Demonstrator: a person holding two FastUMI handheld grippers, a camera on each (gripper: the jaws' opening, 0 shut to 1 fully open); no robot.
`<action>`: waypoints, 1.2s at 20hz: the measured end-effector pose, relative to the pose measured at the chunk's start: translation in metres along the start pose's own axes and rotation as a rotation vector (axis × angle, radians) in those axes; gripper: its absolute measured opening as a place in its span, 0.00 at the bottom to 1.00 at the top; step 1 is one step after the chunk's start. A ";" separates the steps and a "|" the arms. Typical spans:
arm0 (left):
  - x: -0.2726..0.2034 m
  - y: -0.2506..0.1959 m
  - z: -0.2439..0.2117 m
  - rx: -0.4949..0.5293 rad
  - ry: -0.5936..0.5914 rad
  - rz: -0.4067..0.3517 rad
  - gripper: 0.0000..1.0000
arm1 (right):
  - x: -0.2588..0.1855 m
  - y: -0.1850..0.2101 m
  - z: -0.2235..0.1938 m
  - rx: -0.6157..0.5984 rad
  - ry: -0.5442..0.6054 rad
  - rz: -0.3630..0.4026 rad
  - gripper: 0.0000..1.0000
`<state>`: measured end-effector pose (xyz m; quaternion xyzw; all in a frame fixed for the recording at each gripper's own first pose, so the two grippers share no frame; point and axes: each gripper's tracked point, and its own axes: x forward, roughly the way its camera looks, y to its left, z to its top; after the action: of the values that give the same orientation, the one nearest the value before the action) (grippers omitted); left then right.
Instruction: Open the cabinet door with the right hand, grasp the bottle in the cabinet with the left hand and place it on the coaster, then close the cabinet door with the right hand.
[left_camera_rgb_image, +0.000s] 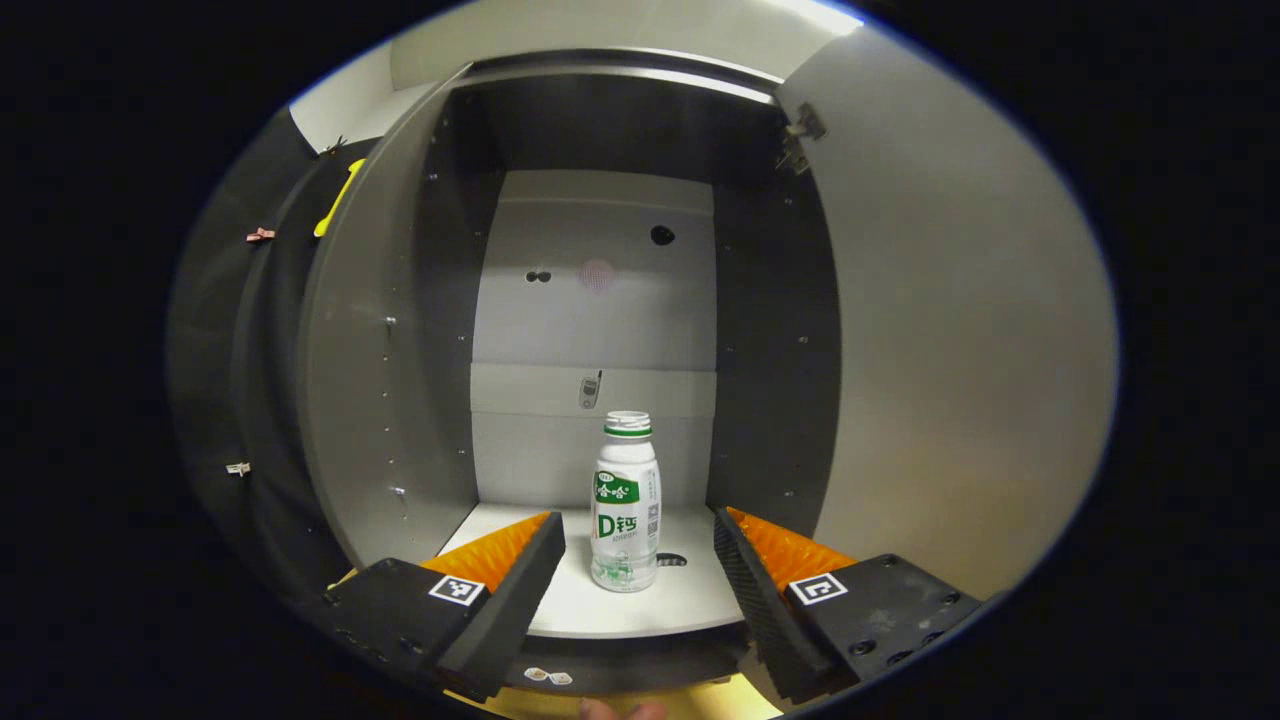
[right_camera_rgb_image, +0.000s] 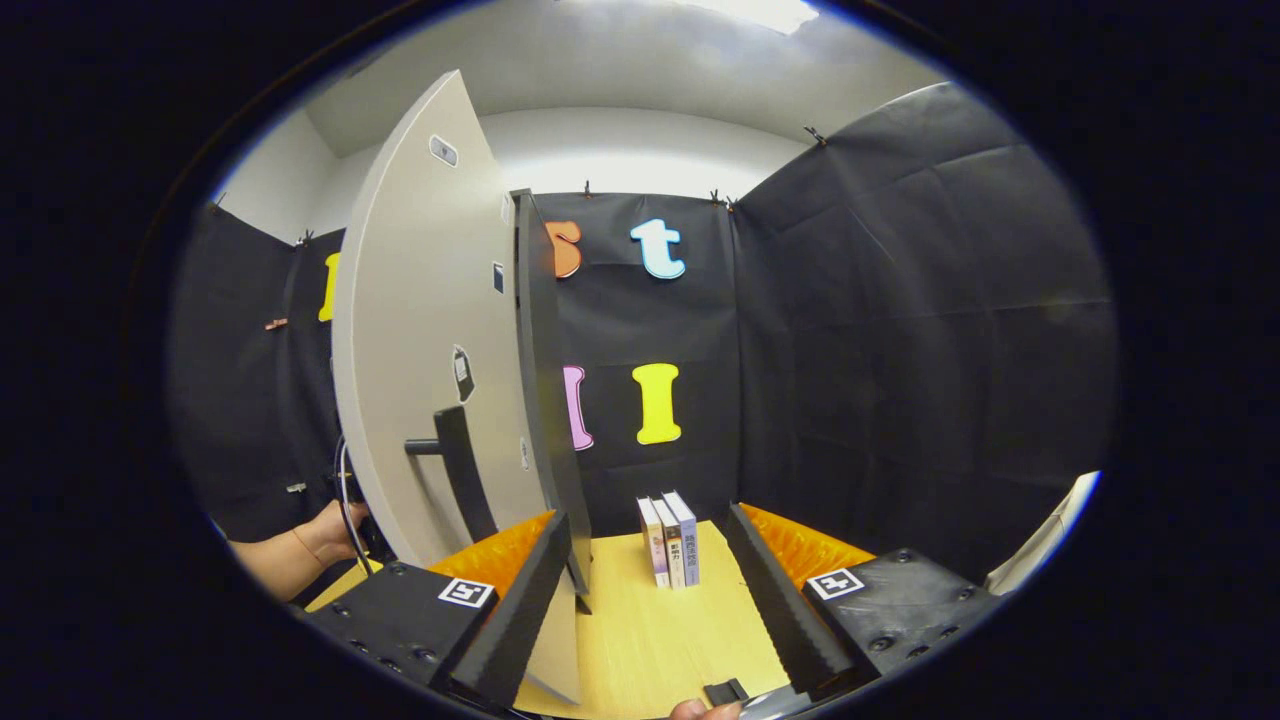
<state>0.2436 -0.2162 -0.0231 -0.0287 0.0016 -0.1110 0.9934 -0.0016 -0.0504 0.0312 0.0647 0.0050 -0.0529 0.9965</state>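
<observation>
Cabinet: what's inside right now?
One bottle stands upright on the cabinet floor, between the open left claw fingers, untouched. The fingers cover the floor's front corners.

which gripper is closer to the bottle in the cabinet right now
Left. The left gripper is open at the cabinet's front edge, with the bottle standing upright just beyond its fingers. The right gripper is open outside by the swung-open cabinet door.

left gripper (left_camera_rgb_image: 640, 560): black blocky body, square black-and-white tag on each finger mount, round screws, ribbed inner faces | right gripper (right_camera_rgb_image: 648, 560): same black build and tags | forearm (right_camera_rgb_image: 275, 560): bare, no sleeve
</observation>
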 end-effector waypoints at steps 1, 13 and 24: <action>0.011 0.002 -0.004 0.004 0.001 0.010 0.95 | 0.001 -0.005 -0.001 -0.009 0.007 -0.018 0.98; 0.109 0.013 -0.041 0.010 0.033 0.075 0.95 | 0.006 -0.020 -0.009 -0.006 0.044 -0.057 1.00; 0.116 0.009 -0.042 0.005 0.008 0.013 0.72 | 0.004 -0.029 -0.013 -0.045 0.060 -0.081 0.98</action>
<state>0.3581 -0.2353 -0.0656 -0.0260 0.0053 -0.1046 0.9942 -0.0008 -0.0782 0.0144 0.0438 0.0388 -0.0909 0.9941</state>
